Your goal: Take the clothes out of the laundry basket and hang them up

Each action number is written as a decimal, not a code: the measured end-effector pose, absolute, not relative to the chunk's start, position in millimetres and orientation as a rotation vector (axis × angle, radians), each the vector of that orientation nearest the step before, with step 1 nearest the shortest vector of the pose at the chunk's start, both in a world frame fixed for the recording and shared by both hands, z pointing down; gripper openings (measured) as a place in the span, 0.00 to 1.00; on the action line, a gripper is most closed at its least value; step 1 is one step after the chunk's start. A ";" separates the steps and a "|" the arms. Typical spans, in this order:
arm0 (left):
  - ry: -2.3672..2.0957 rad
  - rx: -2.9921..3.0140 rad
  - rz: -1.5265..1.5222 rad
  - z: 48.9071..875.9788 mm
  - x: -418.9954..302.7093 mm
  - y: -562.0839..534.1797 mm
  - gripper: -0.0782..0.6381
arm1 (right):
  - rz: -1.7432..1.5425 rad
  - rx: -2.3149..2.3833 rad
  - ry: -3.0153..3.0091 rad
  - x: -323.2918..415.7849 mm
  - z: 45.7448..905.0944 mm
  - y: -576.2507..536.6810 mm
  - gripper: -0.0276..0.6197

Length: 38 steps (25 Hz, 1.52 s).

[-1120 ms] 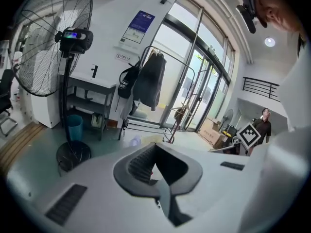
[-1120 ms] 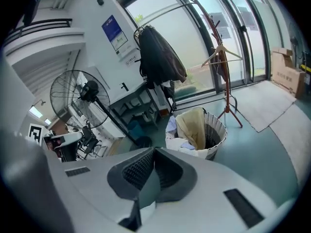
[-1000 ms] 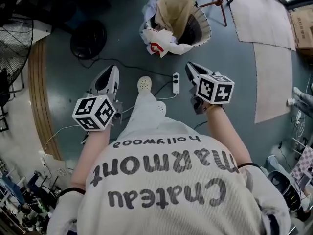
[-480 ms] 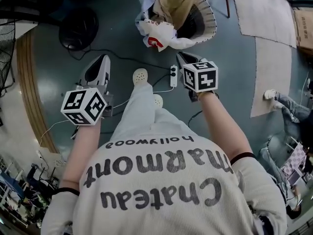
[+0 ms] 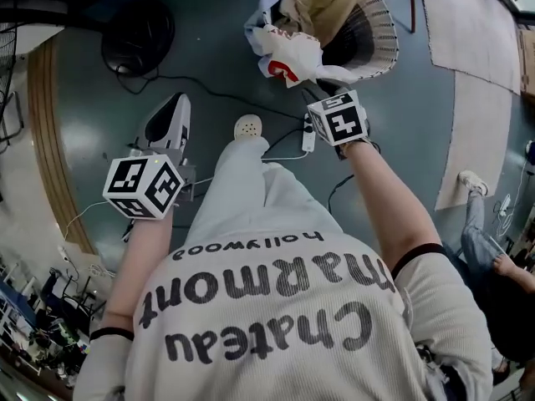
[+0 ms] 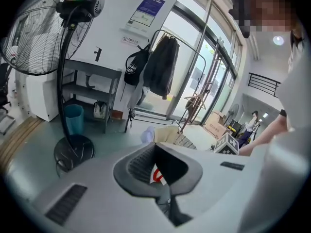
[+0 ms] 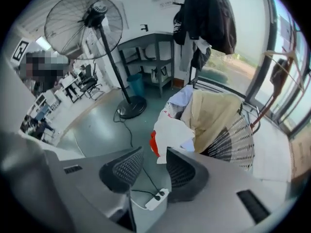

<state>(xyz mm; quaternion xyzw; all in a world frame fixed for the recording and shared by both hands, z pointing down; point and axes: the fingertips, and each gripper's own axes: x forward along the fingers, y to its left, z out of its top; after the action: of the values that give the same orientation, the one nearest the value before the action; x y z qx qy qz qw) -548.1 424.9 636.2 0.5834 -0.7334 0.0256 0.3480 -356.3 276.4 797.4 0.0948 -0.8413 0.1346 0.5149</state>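
1. I find the right tongs (image 7: 154, 165) have just been opening. They now stand spread and empty, lowered close to the laundry basket (image 5: 374, 44).
2. Left tongs (image 6: 158, 174): pressed together, empty, well short of the basket.
3. Clothes (image 5: 292, 55) remain in the basket, draped over its rim. I judge the first grab is imminent.

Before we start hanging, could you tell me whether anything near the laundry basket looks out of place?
A white garment spills over the laundry basket rim toward the floor, and a power strip lies loose nearby.
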 end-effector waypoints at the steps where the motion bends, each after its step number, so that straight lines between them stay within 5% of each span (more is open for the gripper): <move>1: -1.904 1.506 0.069 640.7 -549.8 427.3 0.12 | 0.252 0.198 -2.016 -358.8 802.9 275.5 0.29; 13: -1.933 1.402 0.065 669.9 -564.3 458.4 0.12 | -0.492 -0.133 -1.786 -379.0 862.9 269.7 0.38; 17: -1.943 1.385 0.070 677.9 -568.3 461.5 0.12 | -0.524 -0.134 -1.763 -378.9 876.5 264.8 0.40; 19: -1.946 1.383 0.059 677.6 -570.2 458.9 0.12 | -0.527 -0.094 -1.763 -380.5 871.9 255.6 0.26; 26: -1.961 1.416 0.040 655.9 -574.0 451.6 0.12 | -0.374 -0.017 -1.840 -371.0 845.0 250.3 0.11; 38: -1.938 1.514 0.074 597.3 -560.7 425.0 0.12 | -0.080 0.123 -1.993 -362.2 752.6 242.0 0.10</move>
<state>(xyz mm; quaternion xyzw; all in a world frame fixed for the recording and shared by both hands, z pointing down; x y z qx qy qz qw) -560.7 425.0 597.3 0.5800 -0.7424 0.0284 0.3341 -362.2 242.0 752.6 0.0517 -0.8388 -0.0335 0.5409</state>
